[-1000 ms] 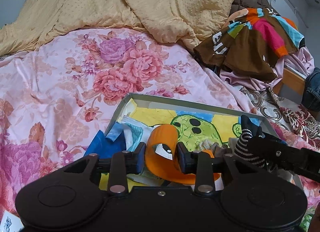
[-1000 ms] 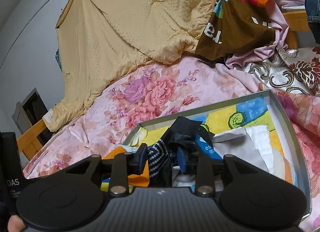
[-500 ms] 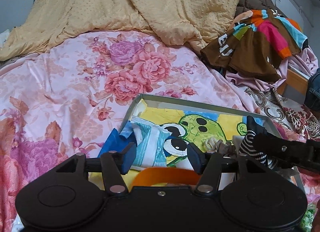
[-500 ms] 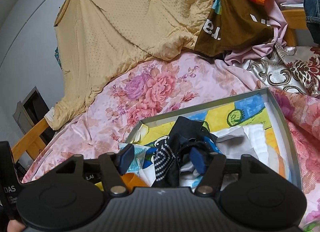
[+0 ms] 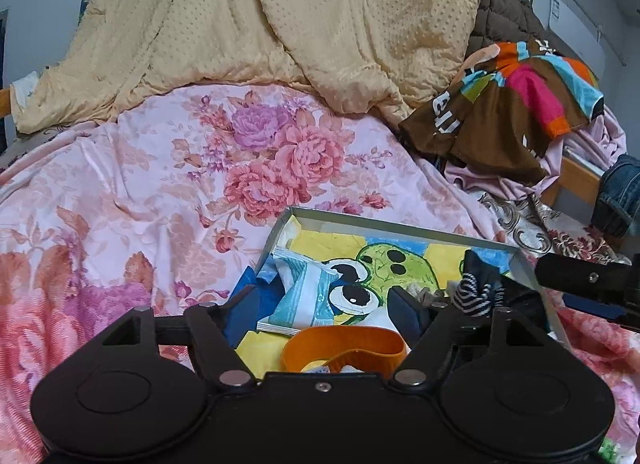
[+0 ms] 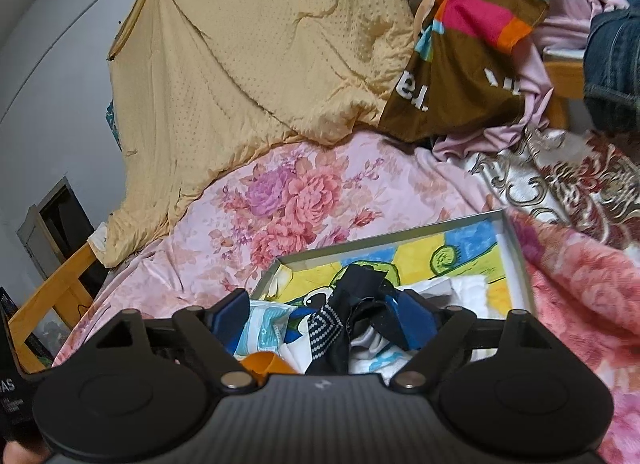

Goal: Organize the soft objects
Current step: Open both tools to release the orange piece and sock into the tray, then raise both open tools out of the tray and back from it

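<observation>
Soft objects fill a shallow grey box (image 5: 400,224) with a cartoon frog lining: an orange band (image 5: 344,344) at 6 o'clock, a blue-and-white packet (image 5: 304,296) at 9, a dark striped sock (image 6: 340,324) at 3. The left gripper (image 5: 324,304) is spread wide over the band, gripping nothing. The right gripper (image 6: 320,316) is spread wide too, the sock loose between its fingers. The box sits on a pink floral bedspread (image 5: 160,192); a yellow quilt (image 5: 280,24) lies at 12, a brown multicoloured garment (image 6: 460,44) with partly hidden white letters at 2.
</observation>
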Motion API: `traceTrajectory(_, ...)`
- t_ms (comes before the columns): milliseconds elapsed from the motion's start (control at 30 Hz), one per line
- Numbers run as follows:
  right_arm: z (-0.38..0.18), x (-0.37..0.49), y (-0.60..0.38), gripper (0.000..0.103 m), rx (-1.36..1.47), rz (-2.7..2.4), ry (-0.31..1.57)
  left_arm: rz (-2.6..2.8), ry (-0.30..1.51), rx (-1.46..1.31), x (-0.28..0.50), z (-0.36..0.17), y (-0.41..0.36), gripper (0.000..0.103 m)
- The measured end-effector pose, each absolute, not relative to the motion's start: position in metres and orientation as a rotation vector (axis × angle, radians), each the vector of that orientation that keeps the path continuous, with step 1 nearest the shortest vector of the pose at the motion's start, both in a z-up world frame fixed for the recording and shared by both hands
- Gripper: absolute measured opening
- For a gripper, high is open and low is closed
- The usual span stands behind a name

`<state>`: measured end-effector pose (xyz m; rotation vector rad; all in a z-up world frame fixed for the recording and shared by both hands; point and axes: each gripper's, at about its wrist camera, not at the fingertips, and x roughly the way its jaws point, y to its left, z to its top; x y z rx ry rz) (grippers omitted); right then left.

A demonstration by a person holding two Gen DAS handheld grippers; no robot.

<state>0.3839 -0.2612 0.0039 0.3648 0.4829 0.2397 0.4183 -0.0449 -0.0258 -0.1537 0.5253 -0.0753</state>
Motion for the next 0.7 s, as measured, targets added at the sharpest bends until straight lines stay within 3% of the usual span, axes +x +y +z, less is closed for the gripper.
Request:
traceTrajectory(233, 0.016, 0.347, -0.256, 0.097, 0.344, 0.205, 0.497, -0.085, 0.497, -0.177, 0.387, 0.000, -0.040, 0.084)
traceTrajectory(700, 0.044, 0.264, -0.236, 0.103, 0.225, 0.152, 0.430, -0.138, 0.471, -0.163, 0.302, 0.030, -0.025, 0.097)
